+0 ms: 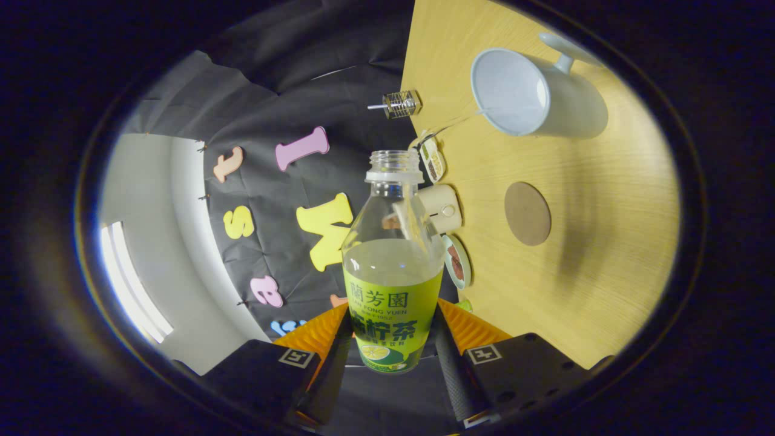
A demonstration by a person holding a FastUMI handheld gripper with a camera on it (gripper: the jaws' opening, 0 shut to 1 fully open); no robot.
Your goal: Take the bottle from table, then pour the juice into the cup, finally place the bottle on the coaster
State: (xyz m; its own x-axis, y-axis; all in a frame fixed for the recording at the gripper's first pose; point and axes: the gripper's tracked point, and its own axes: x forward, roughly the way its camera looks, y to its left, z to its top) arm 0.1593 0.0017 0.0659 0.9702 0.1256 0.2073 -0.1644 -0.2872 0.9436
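Observation:
My gripper point(390, 357) is shut on a clear, uncapped bottle point(393, 266) with a yellow-green label. Both fingers point(332, 369) press its lower sides. Pale juice fills the bottle to about mid-height. The whole view is rolled, so the wooden table point(599, 266) stands off to the bottle's right. Beyond the bottle's mouth and to the right lies a pale blue cup point(533, 94) with a handle; it looks empty. A round brown coaster point(527, 213) rests on the table between the cup and my fingers, to the right of the bottle.
Along the table's back edge, just behind the bottle, stand a small cream gadget point(442, 209), a round tin point(457, 261) and a labelled packet point(432, 158). A small glass piece with a metal tip point(401, 104) sits further along that edge. Black cloth hangs behind.

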